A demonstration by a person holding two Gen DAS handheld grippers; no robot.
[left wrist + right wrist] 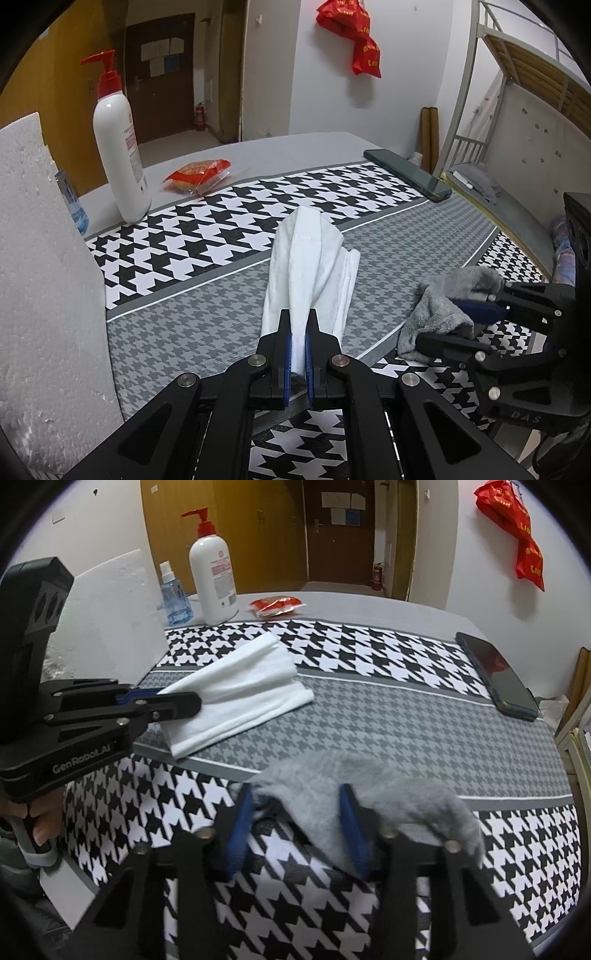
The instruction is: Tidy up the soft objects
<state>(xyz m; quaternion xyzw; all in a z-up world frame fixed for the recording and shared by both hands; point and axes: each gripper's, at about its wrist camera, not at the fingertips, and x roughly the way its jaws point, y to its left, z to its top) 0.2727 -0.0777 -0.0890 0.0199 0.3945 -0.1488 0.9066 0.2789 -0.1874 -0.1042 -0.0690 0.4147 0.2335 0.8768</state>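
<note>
**Two grippers, two cloths, sorting barely begun**

Left gripper [299, 325]: jaws are clamping together on the near end of the white cloth [314, 266], whose loosely gathered length is lying away from it along the grey band of the houndstooth cover [192, 325].

Right gripper [295, 812]: jaws are standing part-way apart, straddling a fold of the grey fleecy cloth [354, 786]; the frame is blurred, so whether the pads are pressing it cannot be told.

Houndstooth cover: spreading over the whole work surface, bearing both cloths, which are lying near each other but apart.

Foam block [44, 258]: standing at the left edge.

Pump bottle [120, 147], phone [410, 173], snack packet [199, 175], small spray bottle [173, 594]: sitting along the far side, well apart from the cloths.

Progress, as judged: neither cloth is looking folded or stacked yet. Both are being taken up; gathering, folding and placing are remaining.
</note>
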